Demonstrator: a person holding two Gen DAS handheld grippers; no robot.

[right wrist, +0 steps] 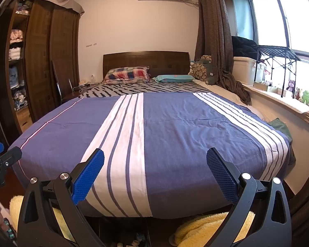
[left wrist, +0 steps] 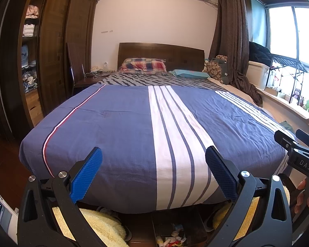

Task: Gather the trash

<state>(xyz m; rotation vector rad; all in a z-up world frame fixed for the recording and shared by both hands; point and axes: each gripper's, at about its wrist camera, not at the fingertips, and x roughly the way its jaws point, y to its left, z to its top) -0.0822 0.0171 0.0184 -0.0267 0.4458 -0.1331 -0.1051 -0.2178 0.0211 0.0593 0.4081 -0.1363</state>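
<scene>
Small scraps of trash (left wrist: 173, 238) lie in a dark bin (left wrist: 154, 224) on the floor below the bed's foot, between yellow fluffy slippers (left wrist: 101, 226). Your left gripper (left wrist: 153, 173) and right gripper (right wrist: 155, 174) hover over the blue striped bedspread (right wrist: 175, 133), jaws spread wide, holding nothing.

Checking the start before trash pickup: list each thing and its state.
left gripper: jaws open, empty
right gripper: jaws open, empty
trash bin: on floor at bed foot, litter inside
quilt: spread flat
wardrobe: open, clothes on shelves
curtain: drawn aside
</scene>
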